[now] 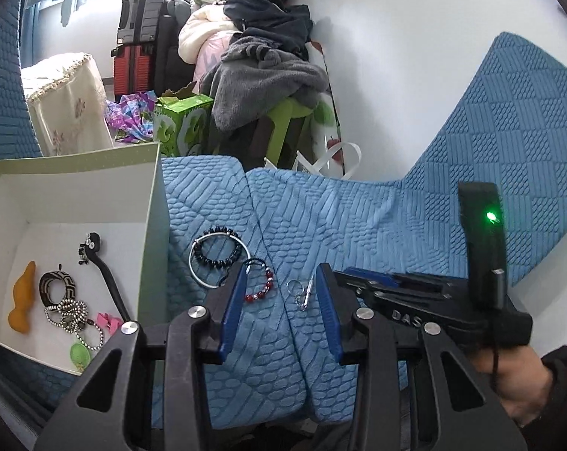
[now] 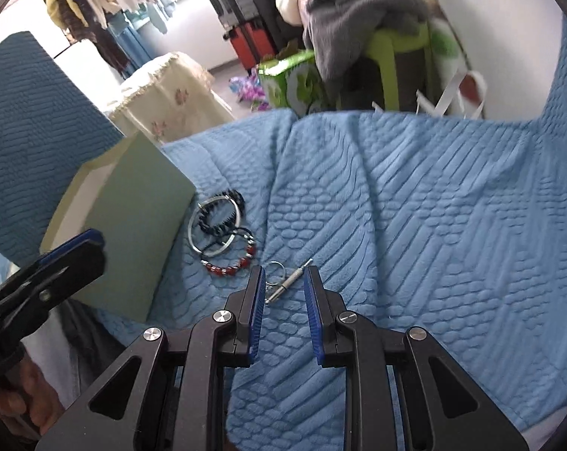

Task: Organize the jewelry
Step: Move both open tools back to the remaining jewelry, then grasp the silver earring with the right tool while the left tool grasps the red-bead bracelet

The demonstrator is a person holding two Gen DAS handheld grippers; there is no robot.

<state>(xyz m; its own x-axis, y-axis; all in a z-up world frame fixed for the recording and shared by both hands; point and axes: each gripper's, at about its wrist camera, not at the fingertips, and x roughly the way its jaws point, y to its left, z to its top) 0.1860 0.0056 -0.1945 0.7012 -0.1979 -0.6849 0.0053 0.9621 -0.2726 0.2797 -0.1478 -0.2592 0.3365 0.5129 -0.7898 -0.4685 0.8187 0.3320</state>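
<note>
On the blue quilted cover [image 1: 358, 218] lie a silver bangle [image 1: 208, 282] and a black bead bracelet [image 1: 217, 248], overlapping. Beside them are a red bead bracelet [image 1: 262, 289] and a key ring with a small metal tool [image 1: 302, 293]. My left gripper [image 1: 282, 276] hovers open over the red bracelet and the key ring, touching neither. My right gripper [image 2: 284, 276] is open with a narrow gap, its tips either side of the key ring tool [image 2: 289, 280]. The pale green box [image 1: 151, 195] at the left holds several trinkets, among them a ball chain [image 1: 73, 312].
The box [image 2: 133, 233] stands close left of the bangle [image 2: 215, 225] and red bracelet [image 2: 227, 268]. Beyond the cover's far edge are a green stool [image 1: 287, 120] piled with clothes, a green carton [image 1: 182, 120], suitcases [image 1: 140, 37] and a lace-covered stand [image 1: 69, 109]. A hand [image 1: 516, 383] holds the right gripper.
</note>
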